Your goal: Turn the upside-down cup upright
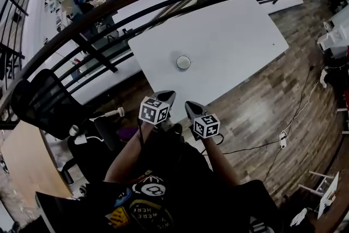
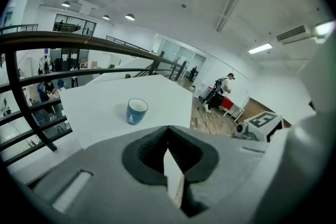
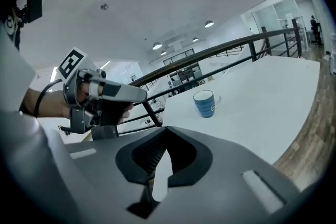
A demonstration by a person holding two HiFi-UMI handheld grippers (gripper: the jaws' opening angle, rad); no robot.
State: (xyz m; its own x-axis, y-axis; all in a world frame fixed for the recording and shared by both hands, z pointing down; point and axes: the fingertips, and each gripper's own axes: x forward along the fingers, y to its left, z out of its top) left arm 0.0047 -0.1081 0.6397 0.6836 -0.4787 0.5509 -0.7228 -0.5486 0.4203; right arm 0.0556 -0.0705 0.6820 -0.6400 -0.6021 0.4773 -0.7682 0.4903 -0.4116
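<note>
The cup [image 1: 184,62] stands alone on the desk [image 1: 234,30], toward its near side and clear of every edge. The left gripper [image 1: 166,97] and the right gripper [image 1: 192,109] sit side by side at the desk's near edge, left one slightly ahead, both short of the cup. A railing [image 1: 109,3] runs behind and left of the desk. A chair [image 1: 41,98] stands far left. On the floor [image 1: 262,112] right of the desk lies a cable [image 1: 297,112].

Blue cup [image 2: 136,112], seemingly upright, on white table [image 1: 234,35]
</note>
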